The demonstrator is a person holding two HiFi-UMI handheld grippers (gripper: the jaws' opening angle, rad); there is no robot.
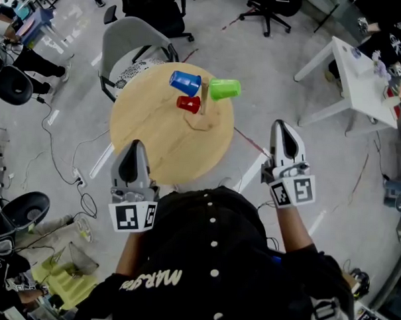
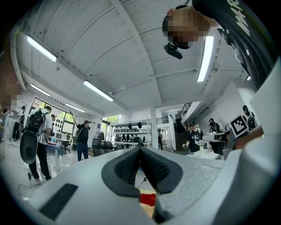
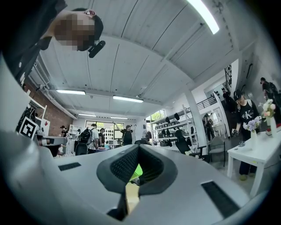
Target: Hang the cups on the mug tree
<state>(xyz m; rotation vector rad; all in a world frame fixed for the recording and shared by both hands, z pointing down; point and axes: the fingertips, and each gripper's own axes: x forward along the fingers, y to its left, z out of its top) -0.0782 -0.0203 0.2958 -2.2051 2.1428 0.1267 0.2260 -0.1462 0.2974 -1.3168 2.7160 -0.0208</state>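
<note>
On the far part of the round wooden table [image 1: 155, 131] stands a wooden mug tree [image 1: 204, 98]. A blue cup [image 1: 184, 82] sits at its upper left, a green cup [image 1: 225, 89] at its upper right and a red cup [image 1: 188, 104] lower on its left; all three look hung on its pegs. My left gripper [image 1: 136, 146] is over the table's near edge, shut and empty. My right gripper [image 1: 282, 125] is off the table's right side, shut and empty. Below the shut jaws, the red cup [image 2: 148, 199] shows in the left gripper view and the green cup [image 3: 136, 170] in the right gripper view.
A grey chair [image 1: 136, 44] stands behind the table. A white side table [image 1: 353, 76] with small items is at the right. Cables [image 1: 61, 156] trail over the floor at the left, near a black chair [image 1: 26, 209]. People stand in the room beyond.
</note>
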